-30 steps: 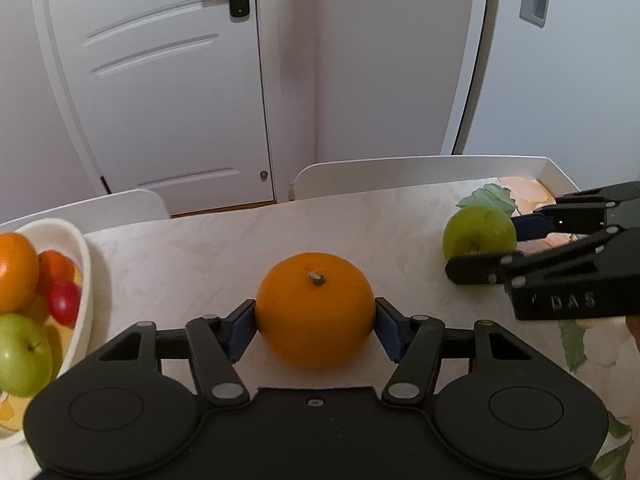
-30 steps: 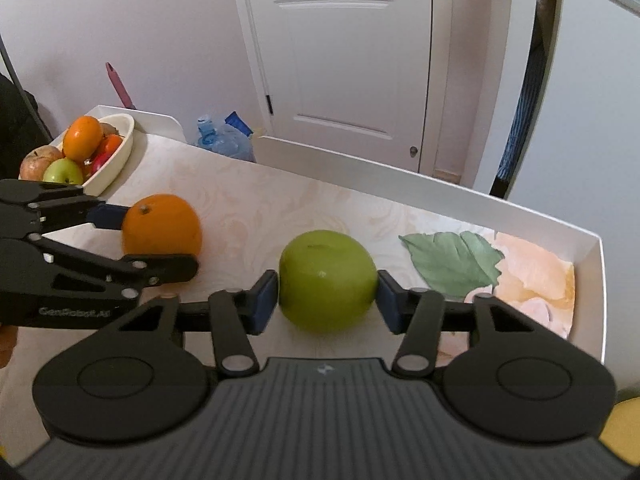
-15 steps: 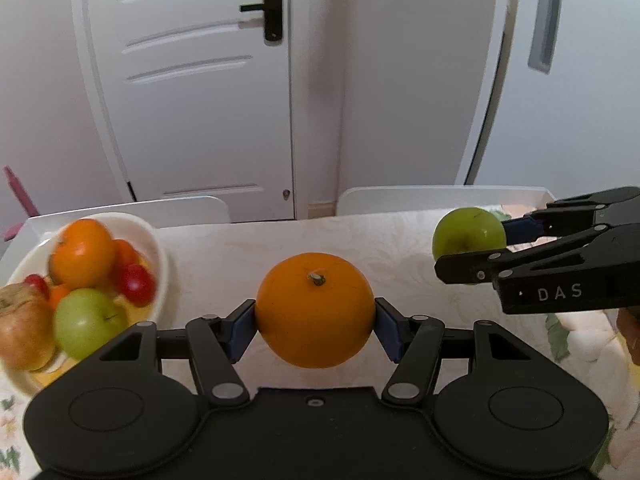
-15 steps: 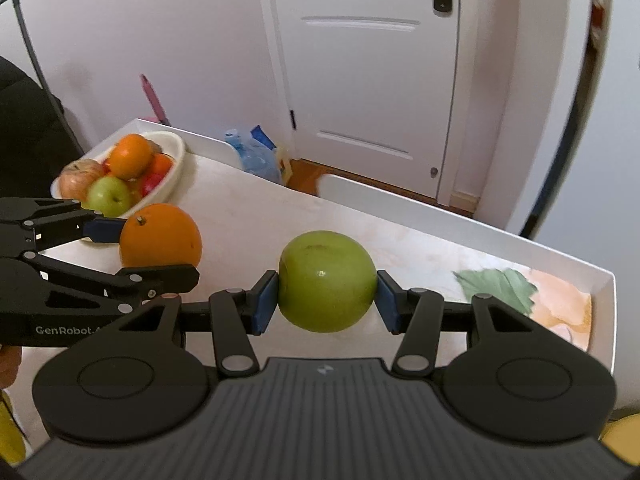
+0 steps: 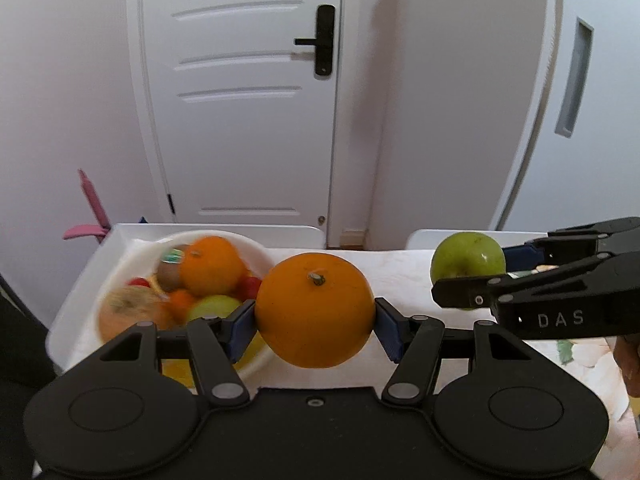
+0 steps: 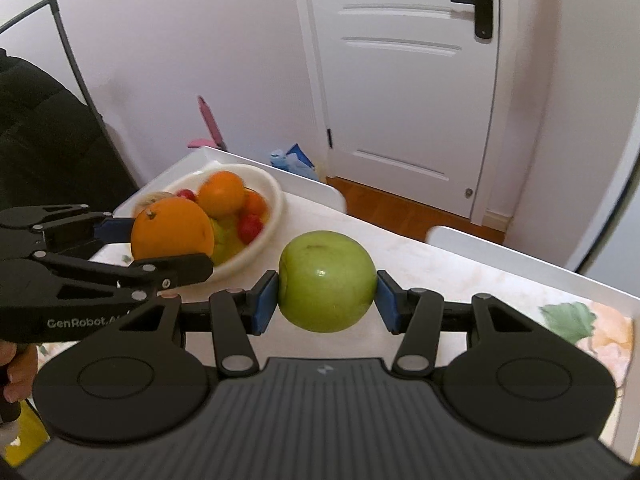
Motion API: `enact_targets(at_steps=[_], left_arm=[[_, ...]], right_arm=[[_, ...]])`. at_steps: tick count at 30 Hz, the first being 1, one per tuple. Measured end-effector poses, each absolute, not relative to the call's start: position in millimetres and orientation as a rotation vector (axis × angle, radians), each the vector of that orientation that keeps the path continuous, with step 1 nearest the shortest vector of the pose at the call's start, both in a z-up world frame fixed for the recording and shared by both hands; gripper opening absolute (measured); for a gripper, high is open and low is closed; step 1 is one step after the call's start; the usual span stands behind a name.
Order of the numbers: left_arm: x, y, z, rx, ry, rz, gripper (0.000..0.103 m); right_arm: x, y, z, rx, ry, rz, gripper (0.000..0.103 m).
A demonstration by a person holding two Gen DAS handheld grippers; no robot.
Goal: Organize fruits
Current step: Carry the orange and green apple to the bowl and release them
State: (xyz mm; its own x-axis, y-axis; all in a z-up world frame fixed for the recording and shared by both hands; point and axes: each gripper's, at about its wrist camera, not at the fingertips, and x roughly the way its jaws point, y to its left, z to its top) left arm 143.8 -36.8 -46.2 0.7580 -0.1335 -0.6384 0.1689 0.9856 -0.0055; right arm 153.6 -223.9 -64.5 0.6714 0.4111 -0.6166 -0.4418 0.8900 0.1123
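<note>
My left gripper (image 5: 315,320) is shut on an orange (image 5: 315,310), its blue pads pressing both sides, held above the table. My right gripper (image 6: 326,300) is shut on a green apple (image 6: 326,280), also lifted off the table. In the left wrist view the green apple (image 5: 467,260) and right gripper (image 5: 472,280) hang to the right. In the right wrist view the orange (image 6: 172,230) and left gripper (image 6: 168,248) sit at the left, over the near side of a white bowl (image 6: 272,200). The bowl (image 5: 256,256) holds an orange, a green apple and small red fruits.
The table (image 6: 440,268) has a pale patterned cloth with leaf prints (image 6: 568,316) at the right. White chair backs (image 6: 520,256) line its far edge. A white door (image 5: 248,100) stands behind. A person's dark sleeve (image 6: 40,140) is at the far left.
Both grippers have risen and swung left with their fruits. The bowl, first at the left edge, now lies just behind the orange.
</note>
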Motion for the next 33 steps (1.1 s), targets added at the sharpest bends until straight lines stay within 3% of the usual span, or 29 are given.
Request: enact_targets(at_steps=[17, 33], left_arm=[[166, 72, -29, 0.106, 0.679, -0.188, 0.066], [247, 111, -67, 0.153, 0.743, -0.245, 0.066]], right_arm=[[155, -119, -61, -0.001, 0.695, 0.448, 0.067], [158, -75, -89, 0.024, 0.747, 0.367, 0.067]])
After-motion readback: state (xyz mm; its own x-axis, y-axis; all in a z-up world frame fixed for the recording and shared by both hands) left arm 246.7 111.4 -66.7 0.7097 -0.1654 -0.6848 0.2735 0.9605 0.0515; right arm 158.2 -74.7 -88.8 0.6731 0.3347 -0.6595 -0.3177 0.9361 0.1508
